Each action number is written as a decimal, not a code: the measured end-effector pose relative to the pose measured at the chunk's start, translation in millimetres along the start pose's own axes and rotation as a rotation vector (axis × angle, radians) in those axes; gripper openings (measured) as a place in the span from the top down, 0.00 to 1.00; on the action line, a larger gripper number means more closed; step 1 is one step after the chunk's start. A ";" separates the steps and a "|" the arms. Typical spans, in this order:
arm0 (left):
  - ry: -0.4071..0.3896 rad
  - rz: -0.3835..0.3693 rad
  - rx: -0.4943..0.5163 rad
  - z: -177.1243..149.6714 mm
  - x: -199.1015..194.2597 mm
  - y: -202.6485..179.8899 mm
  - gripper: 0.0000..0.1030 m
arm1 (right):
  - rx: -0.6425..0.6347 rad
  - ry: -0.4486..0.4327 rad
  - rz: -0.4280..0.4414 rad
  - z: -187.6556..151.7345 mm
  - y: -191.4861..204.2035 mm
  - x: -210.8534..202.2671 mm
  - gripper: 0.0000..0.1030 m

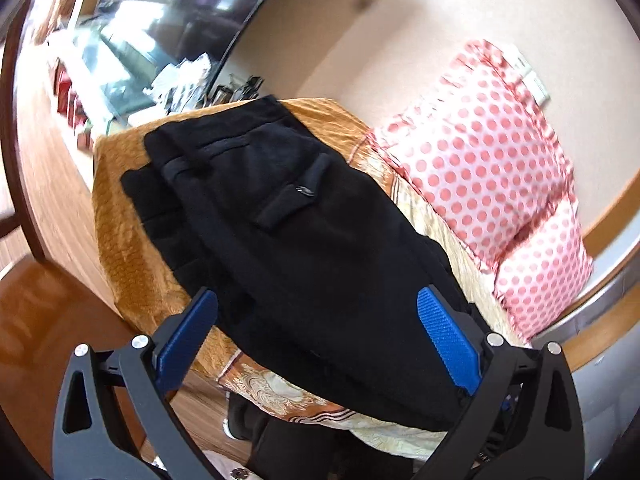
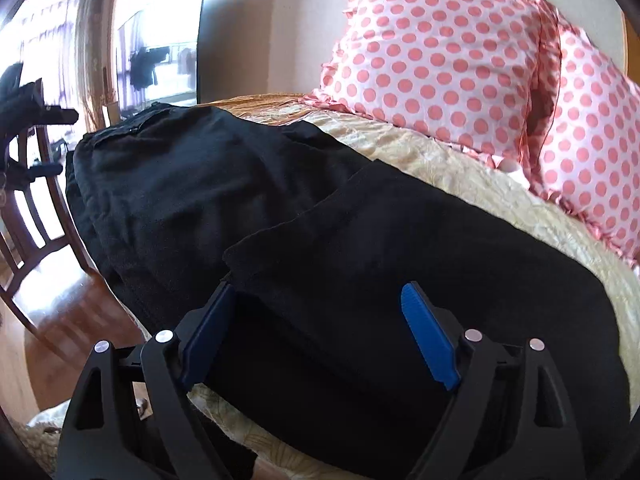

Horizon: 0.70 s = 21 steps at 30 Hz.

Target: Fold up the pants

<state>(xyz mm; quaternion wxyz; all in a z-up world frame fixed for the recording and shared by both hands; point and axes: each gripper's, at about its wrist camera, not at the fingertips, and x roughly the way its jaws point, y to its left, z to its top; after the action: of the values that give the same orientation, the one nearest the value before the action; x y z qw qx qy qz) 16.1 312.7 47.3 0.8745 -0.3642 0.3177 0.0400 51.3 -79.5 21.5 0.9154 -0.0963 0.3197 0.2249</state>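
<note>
Two grippers, both wide and holding nothing: left gripper (image 1: 316,312), right gripper (image 2: 320,308) | black pants (image 2: 280,220) lie folded over themselves on the bedspread (image 2: 460,164), near the spotted pillows (image 2: 440,52) | risk: pants reach the bed's near edge; a careless tug could slide them off or undo the fold
</note>
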 end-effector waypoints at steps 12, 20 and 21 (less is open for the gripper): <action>0.047 -0.056 -0.273 21.0 18.3 52.4 0.05 | 0.017 0.003 0.018 0.0 -3.9 -2.6 0.13; -0.050 -0.058 -0.299 18.2 -7.3 42.4 0.20 | 0.016 -0.002 0.024 -0.3 -4.6 -2.5 0.13; -0.047 -0.074 -0.291 16.2 -10.8 38.8 0.20 | 0.016 -0.004 0.026 -0.2 -4.6 -2.4 0.12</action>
<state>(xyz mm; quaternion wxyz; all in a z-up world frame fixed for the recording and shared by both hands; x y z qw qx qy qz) 4.4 353.6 38.5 0.8206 -0.4975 0.2745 0.0619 51.7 -84.4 22.9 0.9138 -0.0845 0.3208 0.2343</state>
